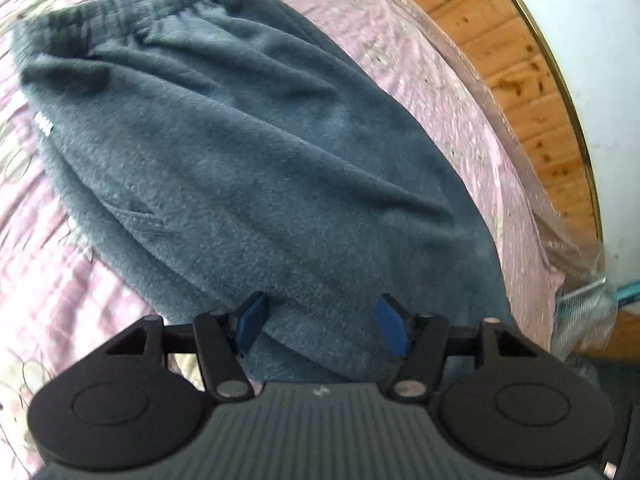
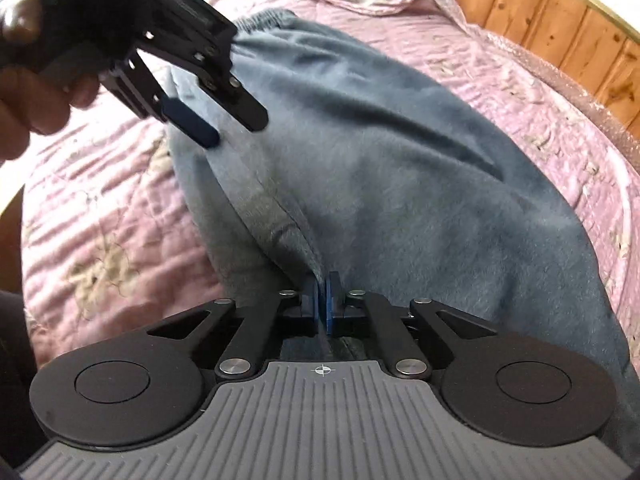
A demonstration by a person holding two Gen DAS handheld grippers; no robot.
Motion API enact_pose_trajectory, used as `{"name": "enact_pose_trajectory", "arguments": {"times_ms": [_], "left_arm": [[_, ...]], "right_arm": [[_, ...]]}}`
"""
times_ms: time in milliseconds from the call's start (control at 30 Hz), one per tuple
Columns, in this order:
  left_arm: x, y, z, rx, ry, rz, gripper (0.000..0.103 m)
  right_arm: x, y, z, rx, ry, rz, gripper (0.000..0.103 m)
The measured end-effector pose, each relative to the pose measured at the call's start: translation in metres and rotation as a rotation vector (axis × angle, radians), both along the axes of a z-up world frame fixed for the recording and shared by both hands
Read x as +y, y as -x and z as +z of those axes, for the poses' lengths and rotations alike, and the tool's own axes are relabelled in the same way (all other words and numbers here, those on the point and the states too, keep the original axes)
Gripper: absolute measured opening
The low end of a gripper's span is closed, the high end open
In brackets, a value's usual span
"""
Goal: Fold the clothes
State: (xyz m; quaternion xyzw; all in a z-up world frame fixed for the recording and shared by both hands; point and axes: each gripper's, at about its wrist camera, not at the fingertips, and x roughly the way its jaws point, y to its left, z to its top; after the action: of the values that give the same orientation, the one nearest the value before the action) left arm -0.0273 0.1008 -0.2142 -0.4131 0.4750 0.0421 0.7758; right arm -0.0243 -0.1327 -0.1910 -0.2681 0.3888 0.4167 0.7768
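Grey-blue fleece trousers (image 1: 248, 152) lie on a pink quilted bedspread (image 1: 48, 280), waistband at the far end. My left gripper (image 1: 320, 320) is open, its blue pads wide apart just above the near part of the trousers, holding nothing. In the right wrist view the trousers (image 2: 400, 168) are lifted at the near end, and my right gripper (image 2: 322, 300) is shut on a fold of their fabric along a seam. The left gripper (image 2: 228, 128) also shows in the right wrist view at the upper left, open above the trousers' left edge, held by a hand.
The bedspread (image 2: 120, 216) spreads to both sides of the trousers. A wooden panel wall (image 1: 520, 60) and a white wall (image 1: 600, 40) border the bed on the right. Clear plastic wrap (image 1: 580, 312) lies at the bed's right edge.
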Motion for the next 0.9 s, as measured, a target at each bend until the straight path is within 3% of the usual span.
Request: {"name": "enact_pose_trajectory", "arguments": {"times_ms": [133,167,233,267,300,333,400,433,500,633,733,767,867,900], "left_arm": [[-0.002,0.008,-0.002,0.014,-0.043,0.02,0.062],[-0.003,0.008,-0.001,0.018,-0.064,0.026,0.056],[-0.005,0.01,0.0,0.026,-0.107,0.037,0.029],[-0.005,0.012,0.0,0.035,-0.123,0.048,0.008],[-0.004,0.014,0.0,0.047,-0.136,0.061,0.006],[-0.002,0.017,0.0,0.058,-0.148,0.074,0.005],[-0.002,0.022,0.0,0.074,-0.151,0.081,0.005],[-0.003,0.026,0.0,0.078,-0.15,0.079,0.005],[-0.003,0.033,0.0,0.079,-0.146,0.07,0.005],[0.003,0.034,-0.004,0.071,-0.102,0.089,0.007],[0.0,0.027,-0.001,0.079,-0.135,0.062,0.008],[-0.001,0.026,0.0,0.08,-0.15,0.054,0.008],[-0.006,0.027,0.01,0.075,-0.203,0.031,0.015],[-0.009,0.028,0.017,0.058,-0.213,0.021,0.018]], "right_arm": [[0.003,0.019,-0.004,0.033,0.006,0.064,0.0],[0.002,0.023,-0.007,0.039,0.007,0.065,0.0],[-0.001,0.027,-0.008,0.035,-0.006,0.046,0.0],[-0.004,0.026,-0.005,0.032,-0.022,0.025,0.004],[-0.01,0.022,0.0,0.038,-0.049,-0.005,0.008],[-0.02,0.017,0.007,0.041,-0.083,-0.044,0.019],[-0.056,0.004,0.027,0.033,-0.181,-0.161,0.056],[-0.074,-0.002,0.036,0.029,-0.23,-0.219,0.061],[-0.125,-0.023,0.046,0.017,-0.282,-0.406,0.061],[-0.259,-0.062,0.021,0.0,-0.217,-0.89,0.052],[-0.363,-0.056,-0.005,0.002,-0.159,-1.183,0.05],[-0.389,-0.044,-0.009,-0.003,-0.171,-1.222,0.047],[-0.442,-0.017,-0.012,-0.01,-0.169,-1.264,0.022],[-0.448,-0.012,-0.009,-0.009,-0.153,-1.247,0.023]]}}
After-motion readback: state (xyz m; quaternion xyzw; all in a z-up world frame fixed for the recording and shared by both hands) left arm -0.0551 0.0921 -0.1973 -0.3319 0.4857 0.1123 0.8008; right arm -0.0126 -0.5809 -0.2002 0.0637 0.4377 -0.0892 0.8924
